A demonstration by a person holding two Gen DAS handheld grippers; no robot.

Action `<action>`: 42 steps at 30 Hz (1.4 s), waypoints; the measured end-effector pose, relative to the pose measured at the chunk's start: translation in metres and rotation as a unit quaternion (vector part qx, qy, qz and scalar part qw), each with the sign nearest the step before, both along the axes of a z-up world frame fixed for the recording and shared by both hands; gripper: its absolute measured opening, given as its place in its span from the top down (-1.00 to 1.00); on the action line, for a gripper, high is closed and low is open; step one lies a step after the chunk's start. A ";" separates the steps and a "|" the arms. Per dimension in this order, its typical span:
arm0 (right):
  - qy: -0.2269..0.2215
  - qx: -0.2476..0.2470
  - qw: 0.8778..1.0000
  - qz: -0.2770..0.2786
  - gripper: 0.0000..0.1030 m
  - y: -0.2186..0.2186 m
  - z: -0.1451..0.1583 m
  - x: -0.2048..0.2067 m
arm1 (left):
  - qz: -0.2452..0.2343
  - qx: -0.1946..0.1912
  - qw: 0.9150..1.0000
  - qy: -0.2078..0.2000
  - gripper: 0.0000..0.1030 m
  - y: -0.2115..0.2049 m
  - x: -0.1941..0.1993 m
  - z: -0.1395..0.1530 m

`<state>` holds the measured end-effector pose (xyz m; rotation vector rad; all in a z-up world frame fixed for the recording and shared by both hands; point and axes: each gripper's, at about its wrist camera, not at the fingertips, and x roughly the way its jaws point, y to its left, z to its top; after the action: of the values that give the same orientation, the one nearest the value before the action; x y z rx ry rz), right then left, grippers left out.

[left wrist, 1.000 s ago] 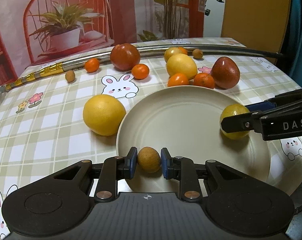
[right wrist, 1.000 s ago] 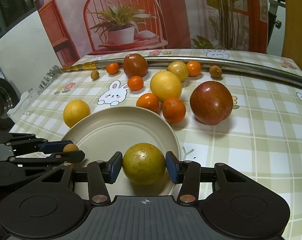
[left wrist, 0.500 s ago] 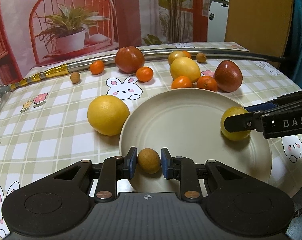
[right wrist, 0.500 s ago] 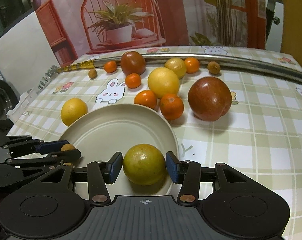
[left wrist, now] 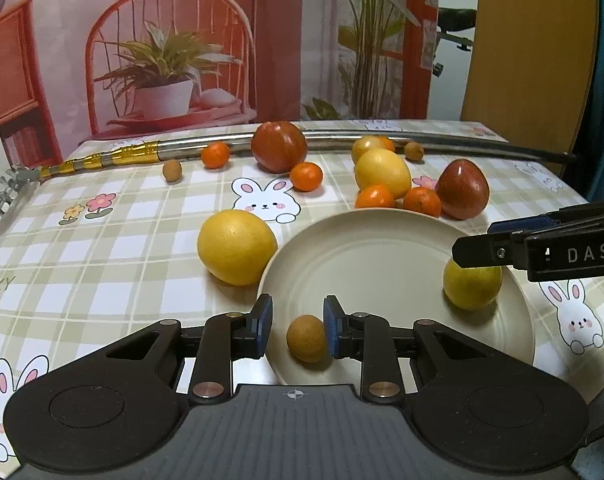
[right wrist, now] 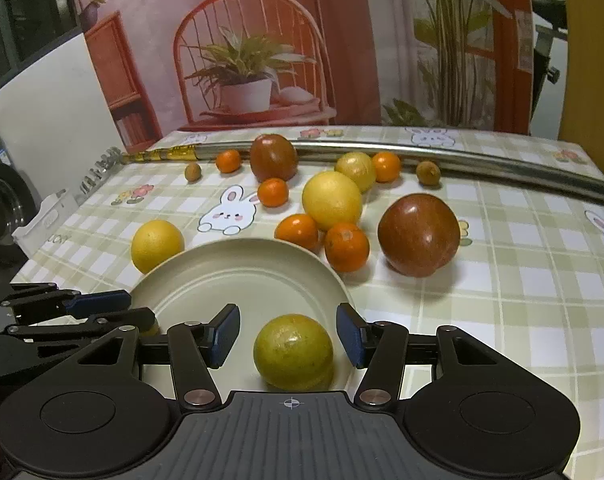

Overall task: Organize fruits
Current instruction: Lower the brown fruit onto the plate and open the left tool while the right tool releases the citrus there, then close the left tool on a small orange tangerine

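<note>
A beige plate (left wrist: 373,256) lies on the checked tablecloth. My left gripper (left wrist: 298,326) is open; a small brown fruit (left wrist: 306,338) rests on the plate's near rim, touching the right pad. My right gripper (right wrist: 288,330) is open around a yellow-green citrus (right wrist: 294,352) lying on the plate (right wrist: 238,276), clear of both pads. That citrus also shows in the left wrist view (left wrist: 471,284) under the right gripper's fingers (left wrist: 501,248).
A large yellow citrus (left wrist: 236,246) touches the plate's left rim. Behind the plate lie several oranges (left wrist: 421,201), two dark red fruits (left wrist: 461,190), another yellow citrus (left wrist: 382,172) and small brown fruits (left wrist: 172,170). A metal rod (left wrist: 341,140) crosses the back of the table.
Both grippers have opened. The small brown fruit and the yellow-green citrus now lie released on the plate. Both grippers have lifted and drawn back slightly.
</note>
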<state>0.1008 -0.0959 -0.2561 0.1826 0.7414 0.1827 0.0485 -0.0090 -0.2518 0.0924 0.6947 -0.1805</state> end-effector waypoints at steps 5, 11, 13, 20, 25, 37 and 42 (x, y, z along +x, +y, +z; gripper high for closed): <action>-0.010 0.001 1.000 -0.005 0.03 -0.001 0.003 -0.001 | 0.005 0.000 1.000 -0.002 0.43 0.000 0.000 -0.001; -0.017 0.001 1.000 -0.007 0.03 -0.001 0.005 -0.002 | 0.009 0.004 1.000 -0.003 0.43 0.001 0.000 -0.001; -0.018 0.001 1.000 -0.007 0.03 -0.001 0.005 -0.002 | 0.011 0.004 1.000 -0.004 0.43 0.001 0.000 -0.001; -0.023 0.002 1.000 -0.013 0.03 -0.004 0.007 -0.003 | 0.017 0.008 1.000 -0.010 0.43 0.004 0.002 0.002; -0.033 -0.001 0.999 -0.017 0.03 -0.009 0.012 -0.002 | 0.019 0.004 1.000 -0.016 0.43 0.016 0.011 0.021; -0.071 -0.025 0.996 -0.055 0.03 -0.044 0.041 0.014 | 0.013 -0.051 0.999 -0.008 0.43 0.038 0.069 0.082; -0.077 -0.026 0.994 -0.071 0.03 -0.060 0.044 0.023 | -0.015 -0.065 0.998 0.017 0.43 0.020 0.104 0.074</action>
<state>0.1234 -0.1556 -0.2121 0.1691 0.5764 0.0410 0.1522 0.0114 -0.1781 -0.0249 0.7147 -0.2561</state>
